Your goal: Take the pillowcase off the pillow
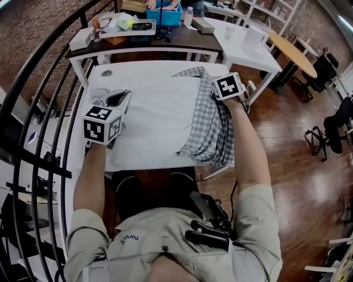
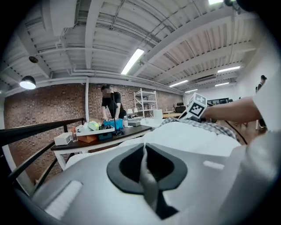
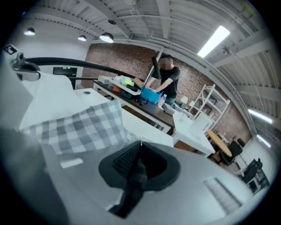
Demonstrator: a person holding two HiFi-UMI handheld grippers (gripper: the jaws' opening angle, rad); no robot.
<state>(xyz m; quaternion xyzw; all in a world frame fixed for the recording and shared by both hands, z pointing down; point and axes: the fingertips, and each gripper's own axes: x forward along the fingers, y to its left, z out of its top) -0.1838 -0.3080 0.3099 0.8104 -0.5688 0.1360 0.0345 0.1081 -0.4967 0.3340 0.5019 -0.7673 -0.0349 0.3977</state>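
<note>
Head view: a white pillow [image 1: 154,115] lies across the white table [image 1: 138,68] in the middle of the frame. The grey-and-white checked pillowcase [image 1: 212,129] is bunched over the pillow's right end, so most of the pillow is bare; its lower folds hang over the table's near edge. The left gripper [image 1: 122,95] sits at the pillow's left end in the left centre of the frame, and the right gripper [image 1: 213,91] is at the top of the bunched pillowcase, right of centre.

In the left gripper view the jaws are pressed together on a thin fold of white cloth from the pillow [image 2: 147,182]. In the right gripper view the jaws are likewise closed, pinching a fold of the checked pillowcase [image 3: 134,176], with more of it spread to the left of the frame.

A dark desk [image 1: 165,41] with a blue bin [image 1: 165,15] stands beyond the table at the top of the frame, a person [image 2: 112,103] stands at it, and a black railing [image 1: 33,82] curves down the left side
</note>
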